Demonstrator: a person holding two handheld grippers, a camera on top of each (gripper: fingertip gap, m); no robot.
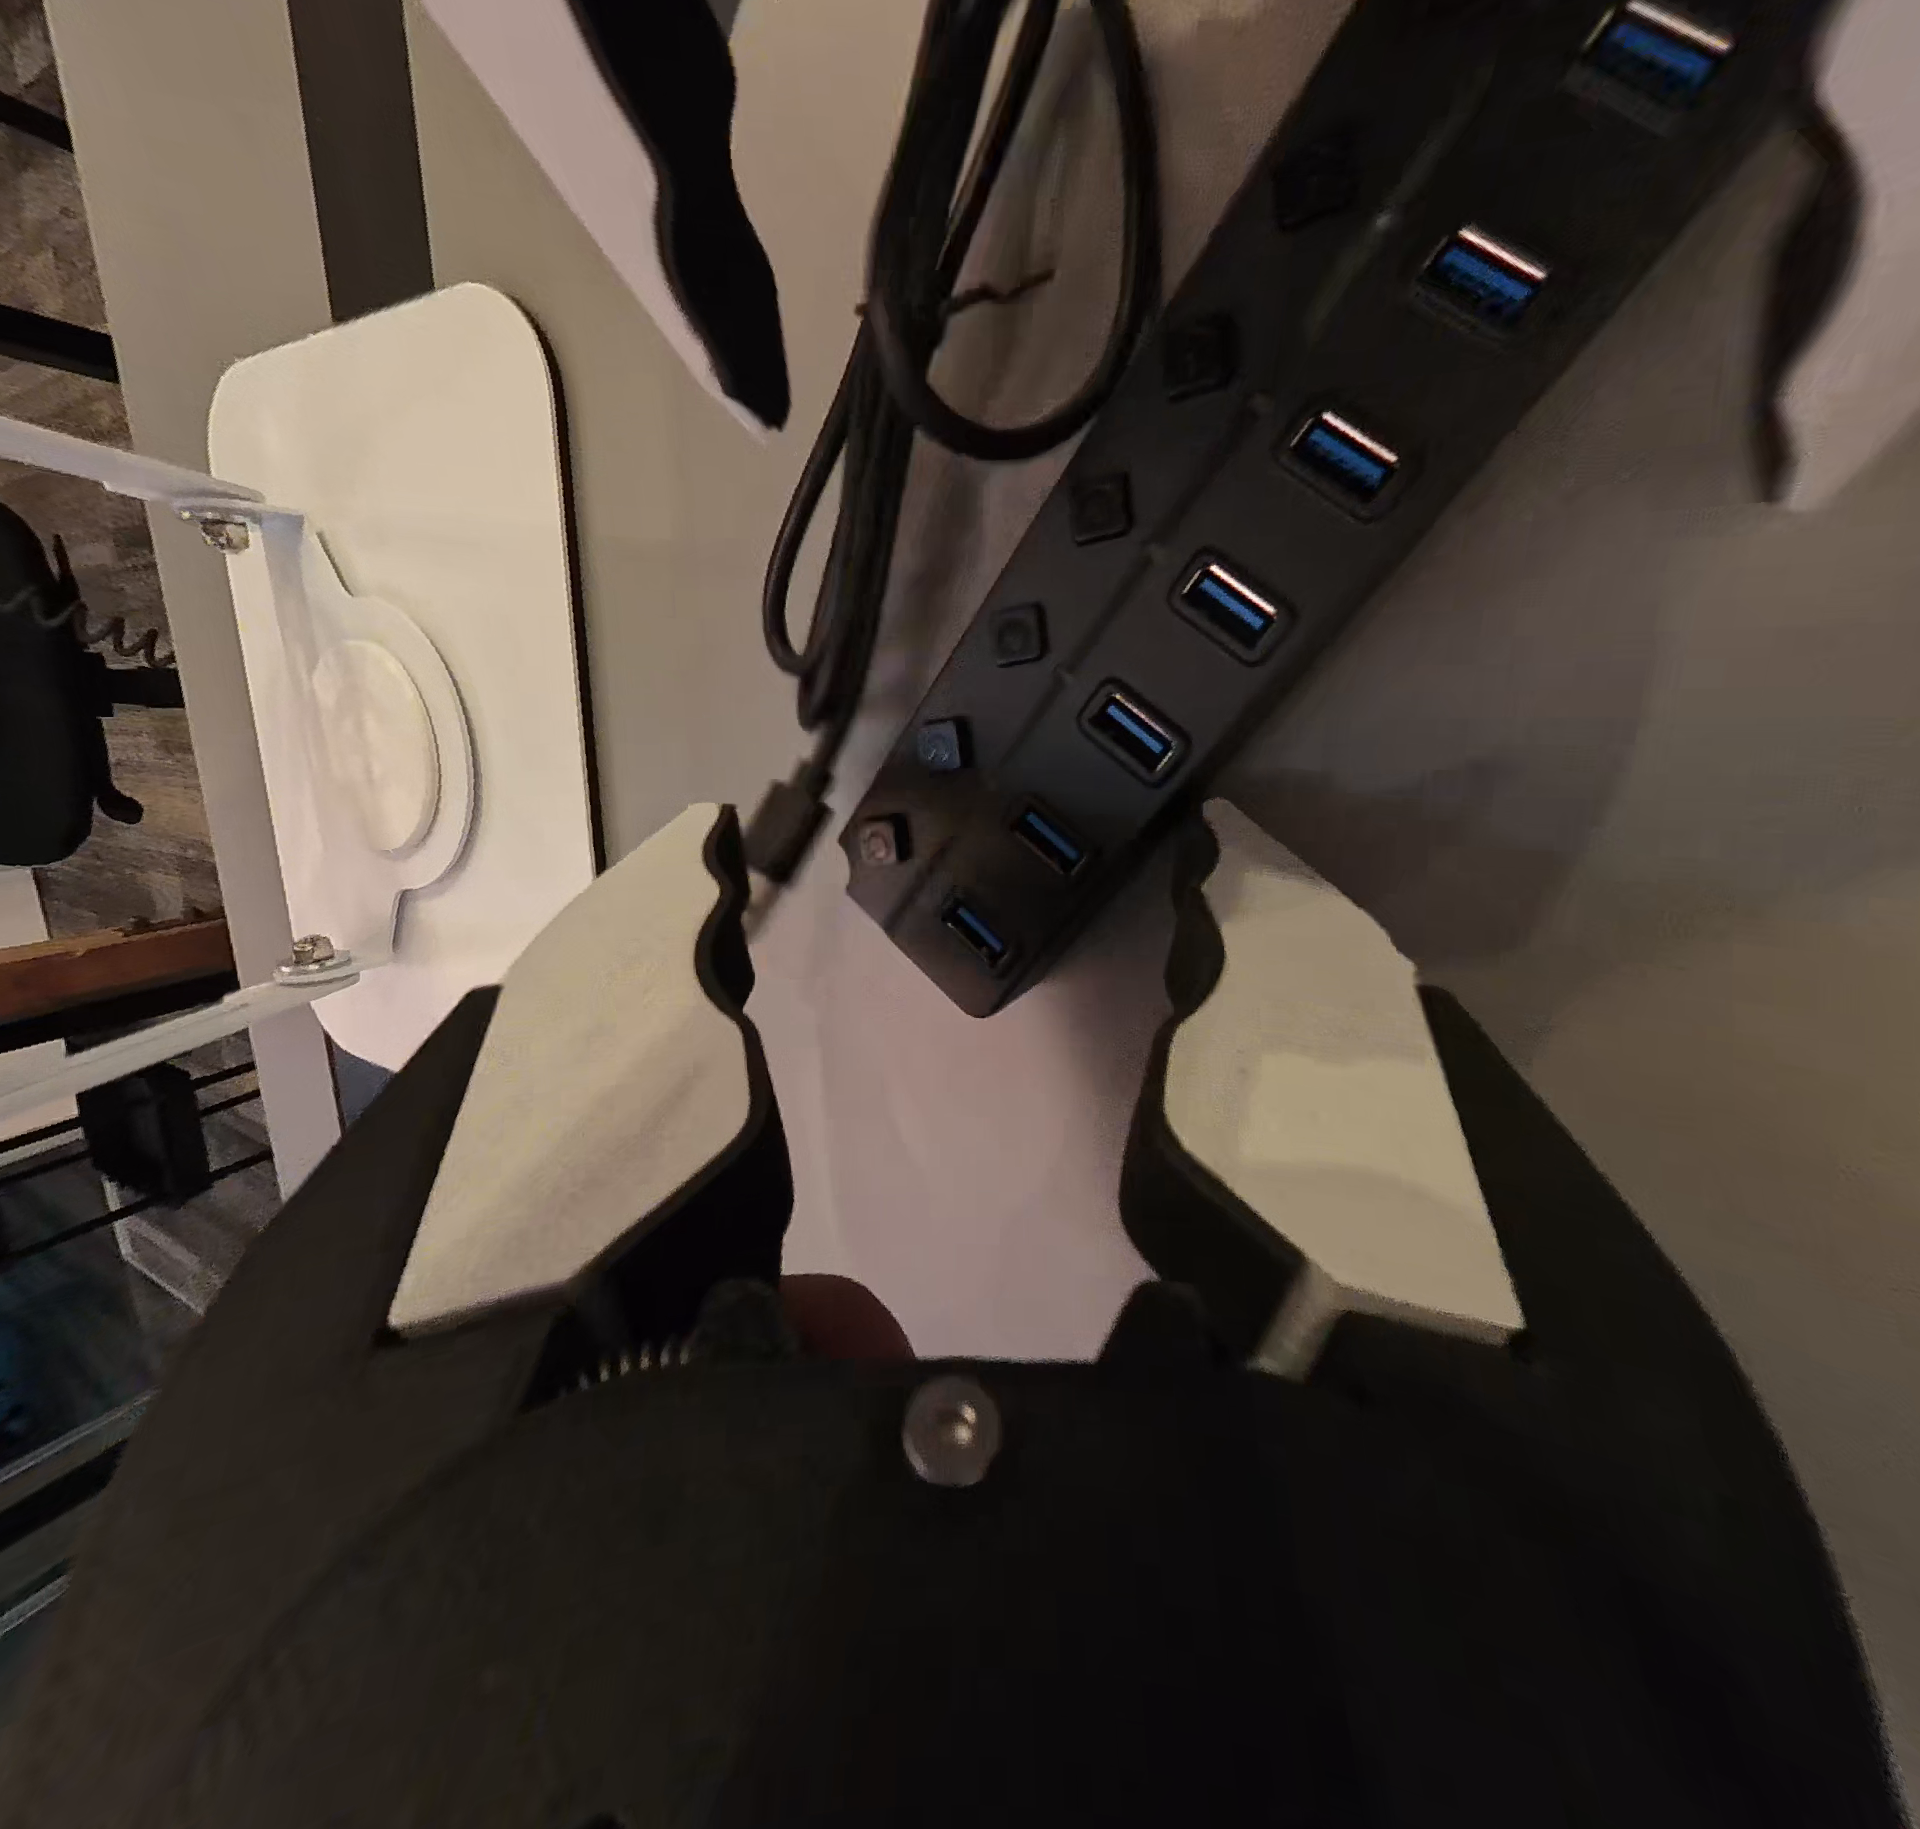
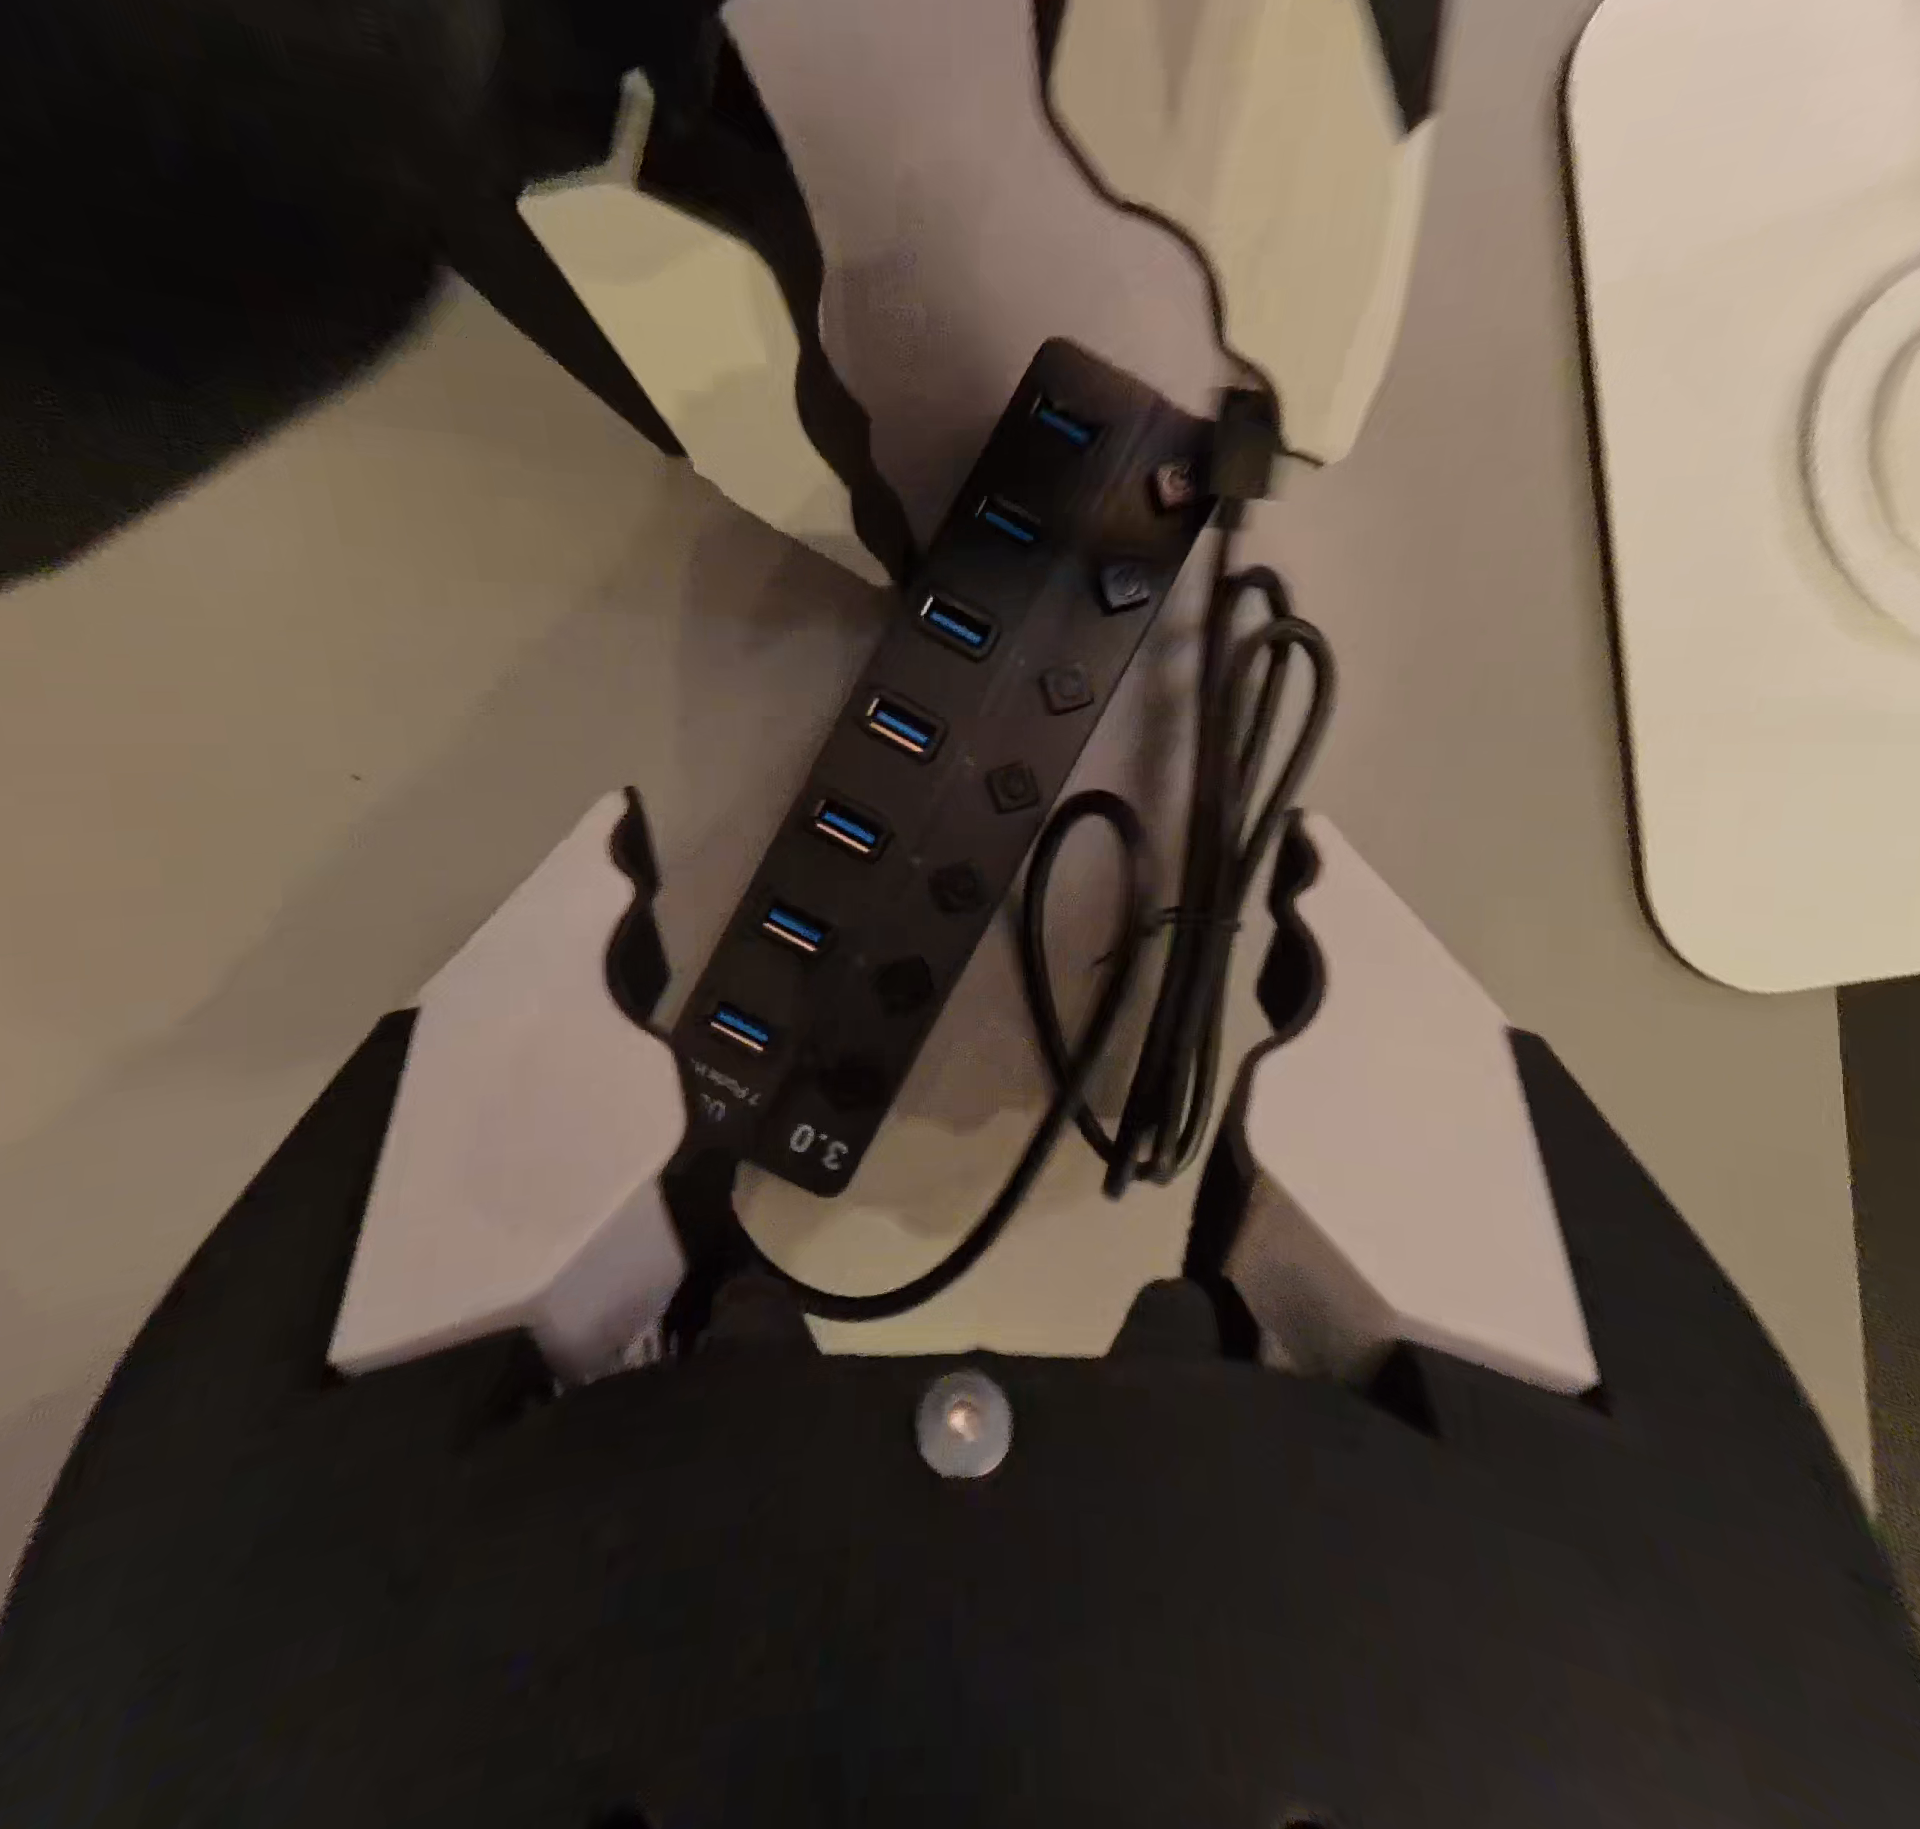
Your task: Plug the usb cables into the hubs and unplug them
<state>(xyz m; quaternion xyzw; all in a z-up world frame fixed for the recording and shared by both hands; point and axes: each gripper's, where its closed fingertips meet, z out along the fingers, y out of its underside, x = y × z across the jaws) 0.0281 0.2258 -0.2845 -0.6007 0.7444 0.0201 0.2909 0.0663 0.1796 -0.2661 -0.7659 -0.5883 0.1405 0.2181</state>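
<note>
A long black USB hub [image 1: 1127, 584] with several blue ports lies diagonally on the pale table. Its own black cable [image 1: 883, 345] is coiled and tied beside it, with the plug [image 1: 790, 829] loose near the hub's end. My left gripper [image 1: 961, 844] is open and empty, its fingers on either side of the hub's near end. In the right wrist view the hub [image 2: 966, 740] and cable bundle [image 2: 1195, 922] lie between the open fingers of my right gripper [image 2: 961, 844], which hold nothing. The left gripper [image 2: 1086, 496] faces it from the far end, near the plug [image 2: 1247, 449].
A white rounded stand plate [image 1: 416, 532] lies on the table beside the cable, also in the right wrist view [image 2: 1766, 429]. The table's edge [image 1: 343, 169] runs to the left of it, with dark shelving and floor beyond. The right gripper [image 1: 1268, 434] shows at the top. My hands' fingertips stand some 7 cm from each other.
</note>
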